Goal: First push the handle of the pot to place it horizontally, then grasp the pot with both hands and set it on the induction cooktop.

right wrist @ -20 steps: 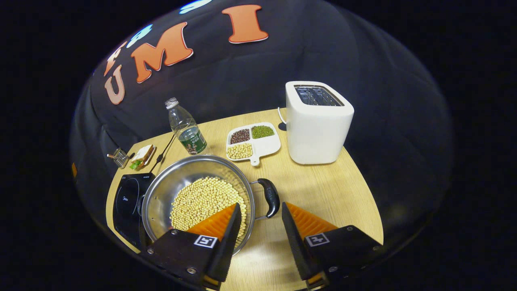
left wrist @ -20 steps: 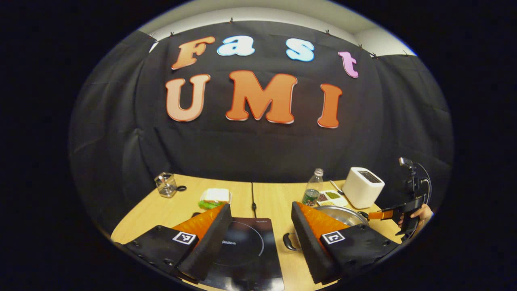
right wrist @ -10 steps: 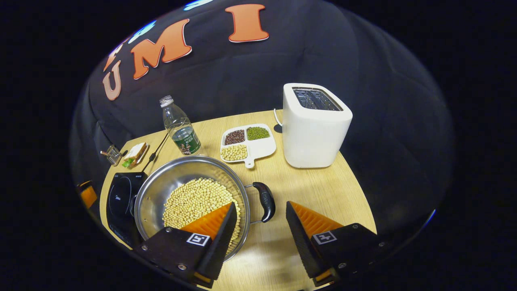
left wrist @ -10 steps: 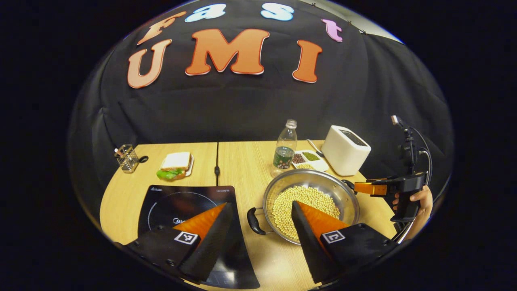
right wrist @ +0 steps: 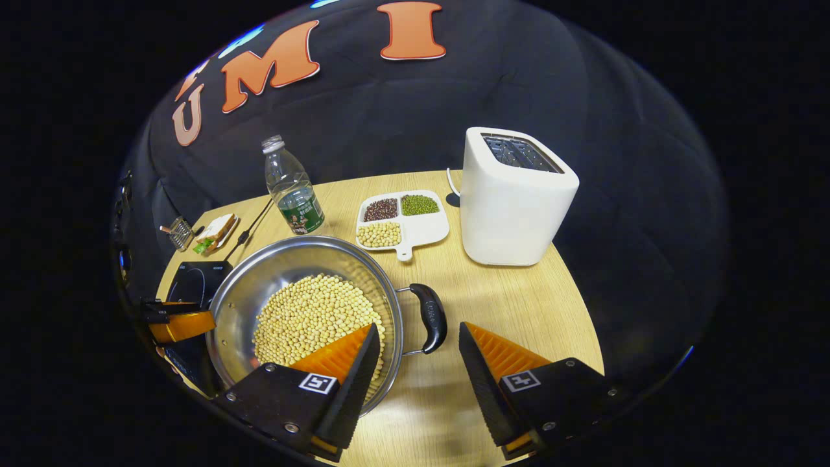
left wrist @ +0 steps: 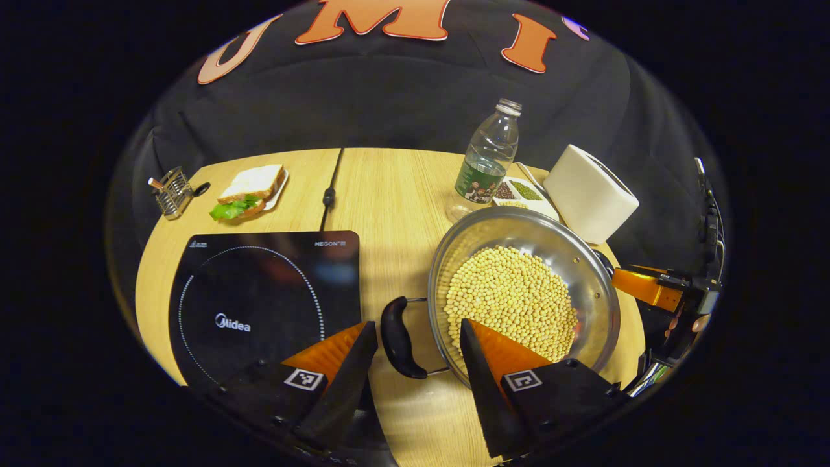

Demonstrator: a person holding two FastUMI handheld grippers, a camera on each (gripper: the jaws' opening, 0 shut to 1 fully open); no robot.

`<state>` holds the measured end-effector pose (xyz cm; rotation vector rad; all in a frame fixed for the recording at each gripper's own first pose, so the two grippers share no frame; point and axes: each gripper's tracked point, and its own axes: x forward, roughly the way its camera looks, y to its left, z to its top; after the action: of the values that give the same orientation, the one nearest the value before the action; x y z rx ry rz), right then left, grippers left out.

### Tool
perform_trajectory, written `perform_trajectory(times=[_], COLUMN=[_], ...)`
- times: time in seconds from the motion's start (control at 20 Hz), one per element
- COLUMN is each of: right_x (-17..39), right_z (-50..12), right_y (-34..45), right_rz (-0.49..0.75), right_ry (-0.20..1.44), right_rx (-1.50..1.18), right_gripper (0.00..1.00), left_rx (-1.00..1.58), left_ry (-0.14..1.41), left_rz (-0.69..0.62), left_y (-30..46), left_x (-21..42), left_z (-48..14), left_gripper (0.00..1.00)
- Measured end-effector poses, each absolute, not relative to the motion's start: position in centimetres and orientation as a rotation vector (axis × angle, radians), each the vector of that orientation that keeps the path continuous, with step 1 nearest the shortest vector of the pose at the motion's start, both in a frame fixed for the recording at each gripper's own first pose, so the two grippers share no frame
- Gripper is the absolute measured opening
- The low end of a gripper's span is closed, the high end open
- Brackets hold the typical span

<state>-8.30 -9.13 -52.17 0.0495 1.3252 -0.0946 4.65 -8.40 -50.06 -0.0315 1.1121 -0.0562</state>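
A steel pot [left wrist: 583, 272] [right wrist: 285, 266] holding yellow soybeans [left wrist: 512, 298] [right wrist: 305, 314] stands on the wooden table, right of the black induction cooktop [left wrist: 259, 292] [right wrist: 188, 279]. Its two black handles point sideways. In the left gripper view my left gripper [left wrist: 418, 331] is open, its fingers on either side of the pot's left handle [left wrist: 397, 337] without touching. In the right gripper view my right gripper [right wrist: 418, 334] is open around the right handle [right wrist: 431, 316], also apart from it. The right gripper [left wrist: 648, 288] shows past the pot's far side in the left gripper view, and the left gripper [right wrist: 178, 324] at the pot's left in the right gripper view.
Behind the pot stand a water bottle [left wrist: 486, 162] [right wrist: 292, 188], a white divided dish of beans [right wrist: 402, 224] and a white toaster [left wrist: 590, 191] [right wrist: 515, 194]. A sandwich on a plate [left wrist: 249, 191] and a wire holder [left wrist: 170, 192] sit at the table's far left. A cable [left wrist: 331, 191] runs back from the cooktop.
My left gripper has tilted down and come forward over the table, now bracketing the pot's left handle. My right gripper has edged closer to the right handle. The pot has not moved.
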Motion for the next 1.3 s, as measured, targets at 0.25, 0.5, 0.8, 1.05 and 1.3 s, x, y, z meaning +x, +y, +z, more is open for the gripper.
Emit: perform_trajectory(times=[0.25,0.5,0.8,1.05,1.3], right_x=[-8.5,-9.2,-9.6,-9.1,-8.9], right_z=[-54.0,-55.3,-57.1,-57.3,-56.9], right_y=[-8.9,-10.2,-10.6,-10.6,-10.7], right_rz=[-0.100,-0.140,-0.141,-0.140,-0.156], right_ry=[1.348,1.373,1.401,1.391,1.356], right_rx=[0.054,0.046,0.022,0.021,0.003], right_gripper=[0.78,0.79,0.69,0.67,0.64], left_rx=[0.042,0.076,0.071,0.061,0.028], left_ry=[1.053,1.012,1.012,1.044,0.997], left_rz=[-0.037,-0.059,-0.020,-0.003,0.026], left_y=[-8.8,-9.8,-9.4,-9.6,-9.6], left_x=[5.5,7.2,8.4,8.6,9.2], left_z=[-51.9,-53.3,-55.8,-57.5,-57.3], left_gripper=[0.89,0.87,0.84,0.83,0.77])
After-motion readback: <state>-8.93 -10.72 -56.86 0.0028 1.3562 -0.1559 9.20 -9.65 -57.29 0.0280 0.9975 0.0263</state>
